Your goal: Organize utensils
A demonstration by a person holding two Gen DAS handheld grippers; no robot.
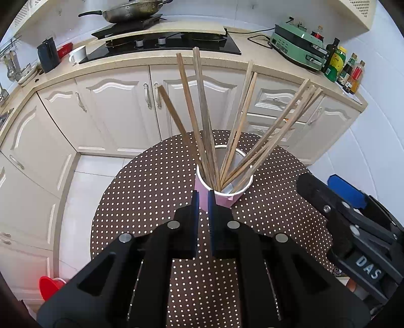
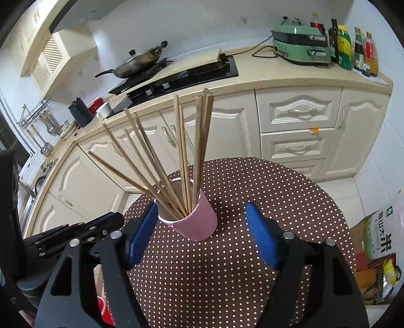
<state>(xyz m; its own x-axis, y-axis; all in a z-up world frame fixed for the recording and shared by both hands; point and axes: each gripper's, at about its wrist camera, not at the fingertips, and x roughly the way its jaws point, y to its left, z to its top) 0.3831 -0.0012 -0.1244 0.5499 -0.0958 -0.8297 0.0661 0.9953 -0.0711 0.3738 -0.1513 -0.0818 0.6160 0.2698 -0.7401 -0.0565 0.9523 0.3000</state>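
Note:
A pink paper cup (image 1: 225, 200) (image 2: 197, 224) stands upright on the round dotted brown table (image 1: 151, 191) (image 2: 265, 191) and holds several wooden chopsticks (image 1: 200, 113) (image 2: 200, 151), fanned out. My left gripper (image 1: 202, 195) is shut with nothing seen between its blue pads; its tips hover just in front of the cup's near side. It also shows low at the left of the right wrist view as the left gripper (image 2: 111, 222). My right gripper (image 2: 200, 205) is open wide, with one finger on each side of the cup and neither pad touching it.
Cream cabinets (image 2: 298, 113) and a counter lie beyond the table, with a black hob (image 1: 176, 43), a wok (image 1: 133, 10), a green appliance (image 2: 300, 43) and bottles (image 2: 353, 48). A carton and bags (image 2: 378, 247) sit on the floor to the right, and something red (image 1: 50, 285) lies below left.

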